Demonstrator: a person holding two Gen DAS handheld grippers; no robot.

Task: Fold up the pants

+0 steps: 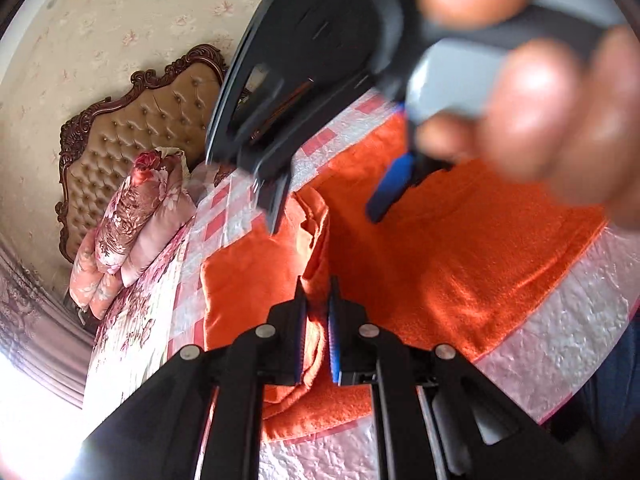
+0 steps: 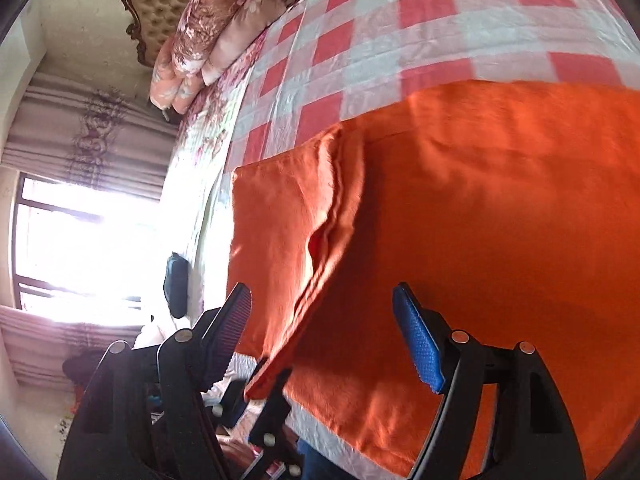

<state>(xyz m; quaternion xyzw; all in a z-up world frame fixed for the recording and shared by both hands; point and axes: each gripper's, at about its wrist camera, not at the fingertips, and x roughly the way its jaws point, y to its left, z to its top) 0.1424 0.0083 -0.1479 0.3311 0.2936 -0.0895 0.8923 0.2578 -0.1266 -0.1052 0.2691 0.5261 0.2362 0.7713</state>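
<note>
Orange fleece pants [image 1: 460, 260] lie spread on the checked quilt, with a folded flap [image 2: 288, 232] at their left end. My left gripper [image 1: 318, 320] is shut on a raised fold of the orange cloth, which shows between its pads. In the right wrist view the left gripper [image 2: 267, 380] pinches the flap's near corner. My right gripper [image 2: 324, 320] stands open above the pants, with nothing pressed between its blue pads [image 2: 418, 340]. The left wrist view shows the right gripper [image 1: 324, 220] from behind, held by a person's hand [image 1: 540, 100] over the pants.
The pink and white checked quilt [image 1: 560, 340] covers the bed. Floral pillows [image 1: 132, 216] lean on a tufted headboard [image 1: 140, 132] at the far end. A bright window [image 2: 80, 248] with curtains is at the left. A dark object [image 2: 176, 284] sits at the bed's edge.
</note>
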